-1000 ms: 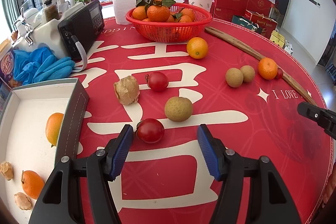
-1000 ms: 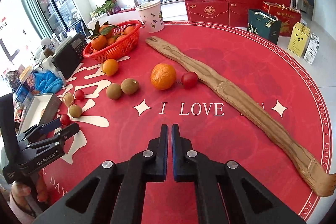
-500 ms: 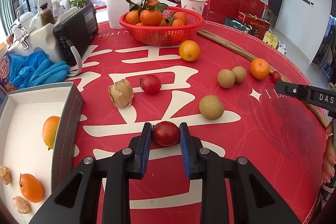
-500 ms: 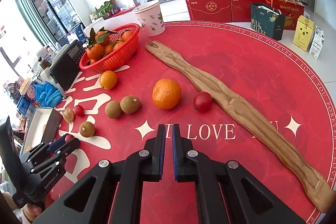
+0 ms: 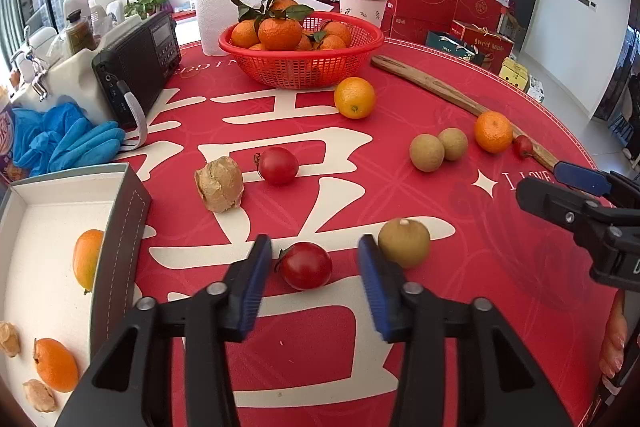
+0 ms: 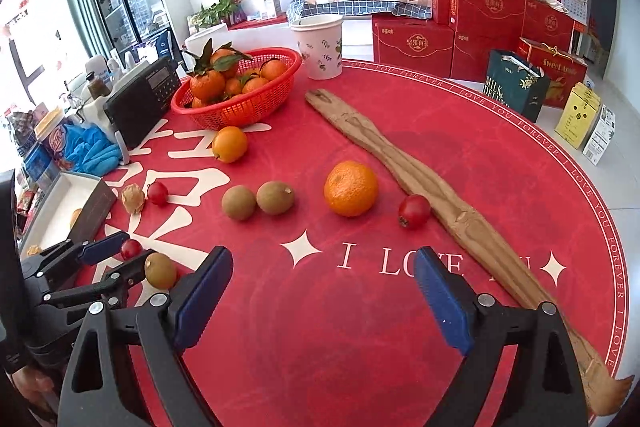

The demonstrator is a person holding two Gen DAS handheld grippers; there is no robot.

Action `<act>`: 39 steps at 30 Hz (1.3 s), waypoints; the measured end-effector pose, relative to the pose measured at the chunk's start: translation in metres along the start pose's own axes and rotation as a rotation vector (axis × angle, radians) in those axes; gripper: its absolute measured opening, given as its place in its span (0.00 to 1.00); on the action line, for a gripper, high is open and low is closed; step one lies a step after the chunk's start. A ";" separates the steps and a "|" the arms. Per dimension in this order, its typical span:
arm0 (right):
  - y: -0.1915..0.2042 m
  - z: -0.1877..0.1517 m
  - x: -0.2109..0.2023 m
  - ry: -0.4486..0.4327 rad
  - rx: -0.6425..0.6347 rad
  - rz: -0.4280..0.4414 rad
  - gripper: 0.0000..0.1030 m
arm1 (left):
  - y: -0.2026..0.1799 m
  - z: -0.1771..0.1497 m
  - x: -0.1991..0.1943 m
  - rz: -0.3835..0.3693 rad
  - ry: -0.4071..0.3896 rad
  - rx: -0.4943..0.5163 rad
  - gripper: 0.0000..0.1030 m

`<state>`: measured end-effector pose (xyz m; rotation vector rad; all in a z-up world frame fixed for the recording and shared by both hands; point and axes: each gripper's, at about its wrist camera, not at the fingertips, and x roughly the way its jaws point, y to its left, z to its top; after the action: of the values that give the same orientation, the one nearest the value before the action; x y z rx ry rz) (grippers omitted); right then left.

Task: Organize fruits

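Lying loose on the red tablecloth [image 5: 460, 307], three cherry tomatoes are counted: one [image 5: 306, 265] between the parted fingers of the left gripper [image 5: 316, 289], untouched by either pad; one [image 5: 277, 165] beside a papery husked fruit [image 5: 219, 183]; one [image 6: 414, 211] against the long wooden stick [image 6: 400, 163]. Three brown round fruits are seen: a pair [image 6: 258, 200] side by side, and a single one [image 5: 404, 242] just beside the left gripper's right finger. Two oranges [image 6: 351, 188] [image 6: 229, 143] are set out separately. More oranges, perhaps seven, are heaped in the red basket [image 5: 300, 67]. In the white box [image 5: 48, 267], two orange fruits [image 5: 86, 259] [image 5: 56, 365] and two husked ones are held. The right gripper [image 6: 322, 299] is spread wide over bare cloth.
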<state>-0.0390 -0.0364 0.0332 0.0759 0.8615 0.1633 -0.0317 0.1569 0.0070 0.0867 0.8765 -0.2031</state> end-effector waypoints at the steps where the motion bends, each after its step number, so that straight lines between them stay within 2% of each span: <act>1: 0.001 -0.001 0.000 0.002 0.001 0.009 0.90 | 0.000 0.000 -0.001 0.005 -0.002 0.009 0.26; 7: 0.019 -0.003 0.005 0.019 -0.021 0.047 0.90 | 0.014 -0.010 -0.009 0.044 0.005 -0.047 0.26; 15: 0.073 0.011 0.035 0.048 -0.097 0.088 0.89 | 0.029 -0.030 -0.026 0.051 0.015 -0.108 0.27; 17: 0.086 0.011 0.048 0.075 -0.121 0.092 0.82 | 0.034 -0.033 -0.028 0.054 0.013 -0.121 0.27; 18: 0.092 0.011 0.055 0.095 -0.129 0.099 0.72 | 0.036 -0.033 -0.029 0.061 0.011 -0.124 0.27; 20: 0.105 0.014 0.060 0.079 -0.165 0.069 0.69 | 0.040 -0.035 -0.030 0.074 0.006 -0.129 0.27; 21: 0.110 0.016 0.064 0.081 -0.174 0.080 0.69 | 0.042 -0.035 -0.030 0.076 0.005 -0.130 0.27; 23: 0.116 0.021 0.070 0.077 -0.177 0.072 0.63 | 0.043 -0.035 -0.030 0.072 0.002 -0.135 0.27; 24: 0.119 0.021 0.072 0.068 -0.187 0.045 0.53 | 0.043 -0.036 -0.030 0.073 0.001 -0.131 0.27; 25: 0.121 0.021 0.073 0.059 -0.200 0.010 0.32 | 0.042 -0.036 -0.030 0.074 -0.001 -0.127 0.27; 26: 0.120 0.021 0.072 0.058 -0.197 0.000 0.27 | 0.042 -0.036 -0.030 0.076 -0.004 -0.123 0.27; 30: 0.105 0.021 0.064 0.065 -0.107 0.079 0.27 | 0.044 -0.036 -0.033 0.059 -0.011 -0.138 0.27; 39: 0.095 0.018 0.033 0.015 -0.061 0.161 0.27 | 0.051 -0.030 -0.061 0.096 -0.121 -0.175 0.27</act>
<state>-0.0146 0.0628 0.0328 0.0872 0.8650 0.3409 -0.0816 0.2203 0.0343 -0.0469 0.7647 -0.0410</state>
